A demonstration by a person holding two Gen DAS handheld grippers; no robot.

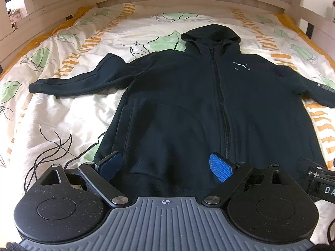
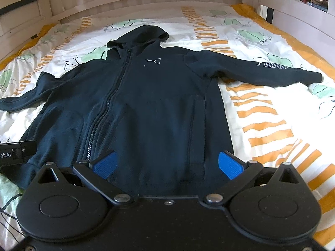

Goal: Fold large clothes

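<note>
A black zip-up hoodie [image 1: 209,96] is lying face up and spread flat on the leaf-print duvet [image 1: 62,108], hood [image 1: 211,37] toward the far headboard [image 1: 167,2], zipper [image 1: 219,104] running down its middle. Starting at the left — the left sleeve [image 1: 79,79] is stretching out across the bedding, nothing folded in. The left gripper [image 1: 165,166] is hovering over the near hem on that side, jaws standing wide apart, blue pads [image 1: 219,167] gripping nothing. Moving right, the right gripper [image 2: 167,165] is doing the same over the near hem right of the zipper — jaws apart, no cloth between them. Farther right, the right sleeve [image 2: 261,71] with its white lettering is reaching out toward the orange border of the bedding. By my reading, folding is only just starting: the garment is laid out, no fold made. The next move probably calls for pinching a sleeve or side edge and carrying it in across the body, keeping the fabric flat.
</note>
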